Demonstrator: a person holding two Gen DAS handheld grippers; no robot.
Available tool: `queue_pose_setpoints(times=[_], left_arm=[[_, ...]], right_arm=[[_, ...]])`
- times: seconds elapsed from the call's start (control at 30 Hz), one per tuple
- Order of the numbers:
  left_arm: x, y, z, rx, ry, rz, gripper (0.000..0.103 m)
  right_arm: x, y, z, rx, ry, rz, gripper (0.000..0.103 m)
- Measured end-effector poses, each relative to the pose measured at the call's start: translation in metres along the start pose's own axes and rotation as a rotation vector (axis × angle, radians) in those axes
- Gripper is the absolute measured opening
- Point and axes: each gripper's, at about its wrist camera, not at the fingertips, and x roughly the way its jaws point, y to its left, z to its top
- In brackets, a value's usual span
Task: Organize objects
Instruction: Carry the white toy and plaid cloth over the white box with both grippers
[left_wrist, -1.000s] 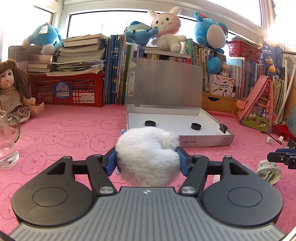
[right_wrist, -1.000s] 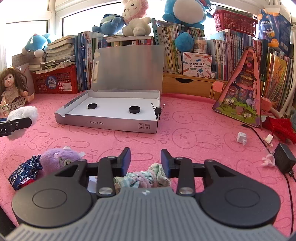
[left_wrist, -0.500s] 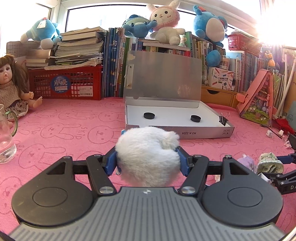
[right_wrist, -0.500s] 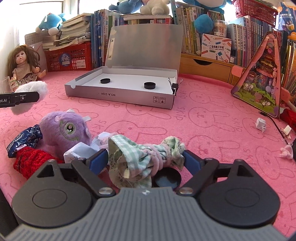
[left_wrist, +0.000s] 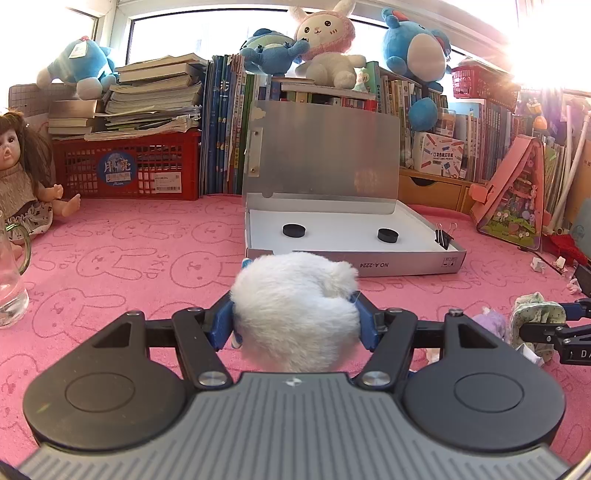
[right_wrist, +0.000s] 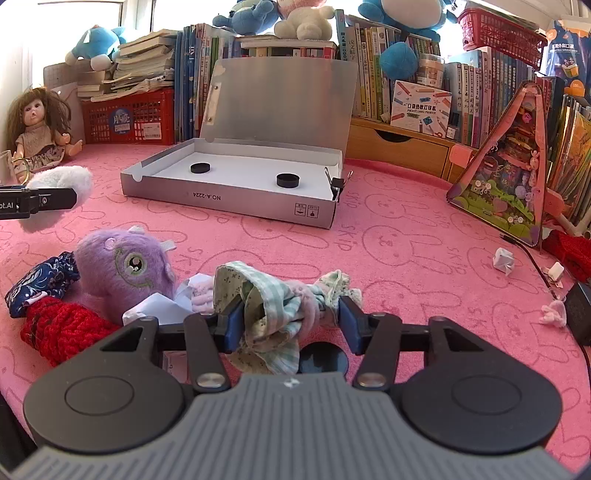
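Observation:
My left gripper (left_wrist: 297, 326) is shut on a white fluffy plush (left_wrist: 295, 310) and holds it just in front of the open grey box (left_wrist: 354, 258). The plush also shows at the left of the right wrist view (right_wrist: 61, 181). My right gripper (right_wrist: 290, 319) is shut on a green and pink fabric bundle (right_wrist: 273, 306), lifted above the pink mat; the bundle also shows at the right of the left wrist view (left_wrist: 535, 317). The box (right_wrist: 229, 195) holds two black discs (right_wrist: 287, 181) and has a binder clip (right_wrist: 336, 182) on its right wall.
A purple plush (right_wrist: 123, 266), a blue patterned cloth (right_wrist: 40, 280), a red knit piece (right_wrist: 61, 325) and white paper (right_wrist: 155, 306) lie left of my right gripper. A black disc (right_wrist: 321, 360) lies under it. A doll (left_wrist: 22, 177) and a glass jug (left_wrist: 9, 280) stand at the left.
My right gripper closed on the fabric bundle and lifted it off the mat. My left gripper moved forward toward the box with the white plush still held.

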Motion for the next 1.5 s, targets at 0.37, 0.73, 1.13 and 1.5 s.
queue_pose_setpoints(times=[0.37,0.73,1.13,1.5], left_arm=[[0.003,0.001,0.008,0.000,-0.008,-0.006,0.069],[0.027,-0.005,0.030,0.014,-0.013,-0.033,0.069],[0.092,0.004,0.072,-0.044,0.045,-0.039,0.069],[0.169,0.006,0.091,-0.063,0.138,-0.033,0.069]], right_arm=[[-0.004,-0.005,0.018,0.031,-0.054,-0.021,0.054],[0.012,-0.014,0.048,0.088,-0.070,-0.006,0.054],[0.067,-0.013,0.109,0.178,-0.054,0.081,0.054],[0.135,0.005,0.135,0.180,0.014,0.071,0.055]])
